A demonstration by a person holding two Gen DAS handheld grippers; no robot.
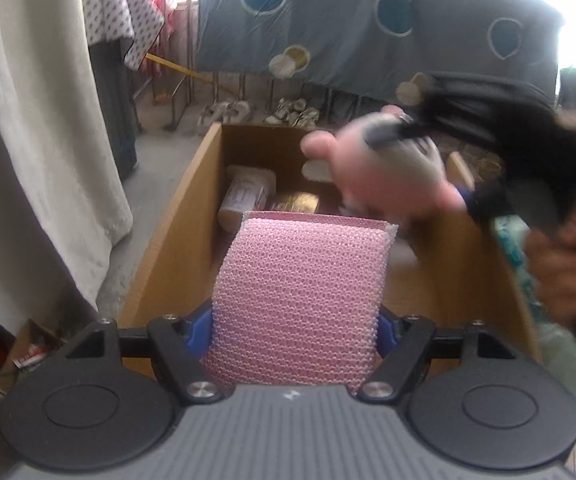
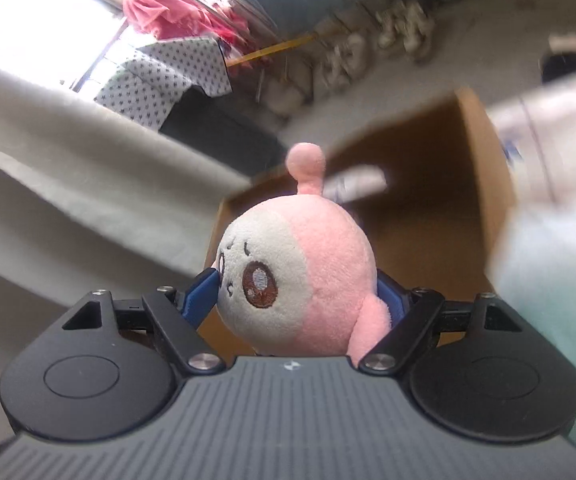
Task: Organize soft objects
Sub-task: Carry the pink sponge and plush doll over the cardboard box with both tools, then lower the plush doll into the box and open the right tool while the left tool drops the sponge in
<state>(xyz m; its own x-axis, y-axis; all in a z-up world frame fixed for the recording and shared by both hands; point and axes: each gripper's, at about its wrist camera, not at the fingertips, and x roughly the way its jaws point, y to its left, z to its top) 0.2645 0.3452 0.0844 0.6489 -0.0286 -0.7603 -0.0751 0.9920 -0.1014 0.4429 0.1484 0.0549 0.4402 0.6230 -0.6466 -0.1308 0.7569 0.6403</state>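
My left gripper (image 1: 295,324) is shut on a pink mesh sponge (image 1: 303,300) and holds it over the near end of an open cardboard box (image 1: 168,240). My right gripper (image 2: 297,292) is shut on a pink and white plush toy (image 2: 299,276), with the box (image 2: 483,168) beyond it. In the left wrist view the right gripper (image 1: 415,136) and the plush toy (image 1: 379,164) appear blurred above the box's far right side. Inside the box lie a pale wrapped packet (image 1: 248,192) and a gold item (image 1: 295,202).
A white cloth (image 1: 48,140) hangs at the left. A grey quilt with blue circles (image 1: 367,20) hangs behind the box, with shoes (image 1: 224,110) on the floor beneath. A hand (image 1: 563,264) is at the right, beside a teal fabric (image 1: 515,248).
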